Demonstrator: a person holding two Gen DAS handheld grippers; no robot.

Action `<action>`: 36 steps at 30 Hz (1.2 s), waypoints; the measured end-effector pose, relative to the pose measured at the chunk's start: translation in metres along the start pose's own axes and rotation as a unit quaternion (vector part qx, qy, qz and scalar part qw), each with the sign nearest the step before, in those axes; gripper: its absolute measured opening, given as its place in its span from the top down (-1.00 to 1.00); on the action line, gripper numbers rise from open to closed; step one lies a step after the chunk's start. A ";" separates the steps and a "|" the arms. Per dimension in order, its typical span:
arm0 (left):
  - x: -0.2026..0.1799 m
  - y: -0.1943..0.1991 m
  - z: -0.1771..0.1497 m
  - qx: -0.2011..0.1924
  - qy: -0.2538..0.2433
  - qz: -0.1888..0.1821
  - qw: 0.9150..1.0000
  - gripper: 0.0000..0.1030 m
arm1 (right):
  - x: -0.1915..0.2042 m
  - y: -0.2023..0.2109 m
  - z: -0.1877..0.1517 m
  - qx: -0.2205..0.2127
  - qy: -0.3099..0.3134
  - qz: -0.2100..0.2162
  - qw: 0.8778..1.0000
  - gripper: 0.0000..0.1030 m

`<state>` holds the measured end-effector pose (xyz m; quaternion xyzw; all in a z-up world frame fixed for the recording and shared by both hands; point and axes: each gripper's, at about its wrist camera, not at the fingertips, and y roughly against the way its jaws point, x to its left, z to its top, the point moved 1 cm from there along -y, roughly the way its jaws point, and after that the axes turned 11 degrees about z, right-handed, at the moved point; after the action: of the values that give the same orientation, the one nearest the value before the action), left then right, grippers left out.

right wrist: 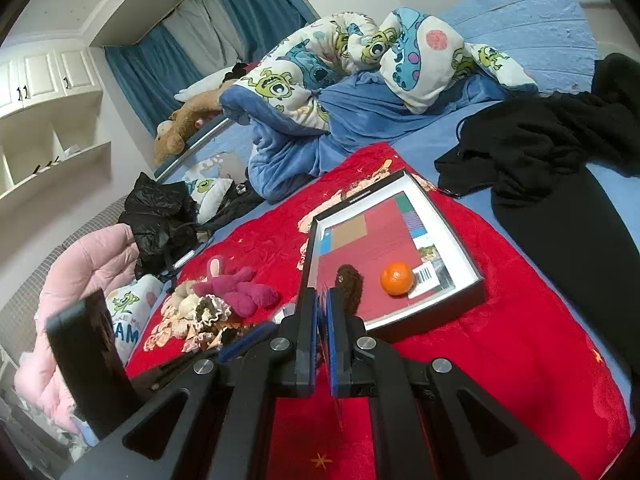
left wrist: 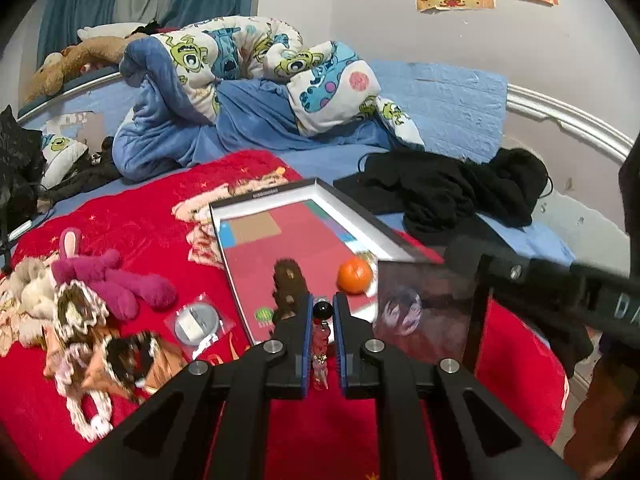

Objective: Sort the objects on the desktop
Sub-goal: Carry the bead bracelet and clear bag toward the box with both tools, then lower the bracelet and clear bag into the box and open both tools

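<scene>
The left gripper (left wrist: 323,312) has its fingers clenched on a beaded trinket (left wrist: 322,334) with a black bead on top, held above the near edge of the shallow box (left wrist: 320,194) on the red blanket (left wrist: 132,216). In the box lie an orange (left wrist: 354,275) and a brown fuzzy piece (left wrist: 289,280). The right gripper (right wrist: 322,300) pinches a thin transparent card (left wrist: 424,312). A pink plush (left wrist: 116,280) lies left of the box.

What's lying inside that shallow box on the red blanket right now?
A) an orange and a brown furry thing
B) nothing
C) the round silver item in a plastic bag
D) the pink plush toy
A: the orange and the brown furry thing sit inside the box.
</scene>
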<state>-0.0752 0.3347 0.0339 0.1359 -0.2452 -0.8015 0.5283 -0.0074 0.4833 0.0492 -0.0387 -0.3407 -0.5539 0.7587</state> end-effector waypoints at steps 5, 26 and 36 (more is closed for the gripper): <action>0.000 -0.017 0.017 0.007 -0.001 0.000 1.000 0.80 | 0.000 -0.014 0.009 -0.006 0.001 0.002 1.000 0.87; 0.001 -0.091 0.011 0.050 0.014 0.012 0.999 0.80 | -0.055 -0.066 0.028 0.003 -0.042 -0.026 0.999 0.87; 0.005 -0.102 0.002 0.056 0.022 0.025 0.998 0.80 | -0.063 -0.088 0.013 0.023 -0.048 -0.018 0.998 0.88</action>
<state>-0.1576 0.3637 -0.0195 0.1770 -0.2811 -0.7699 0.5449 -0.0994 0.5066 -0.0038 -0.0413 -0.3903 -0.5569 0.7320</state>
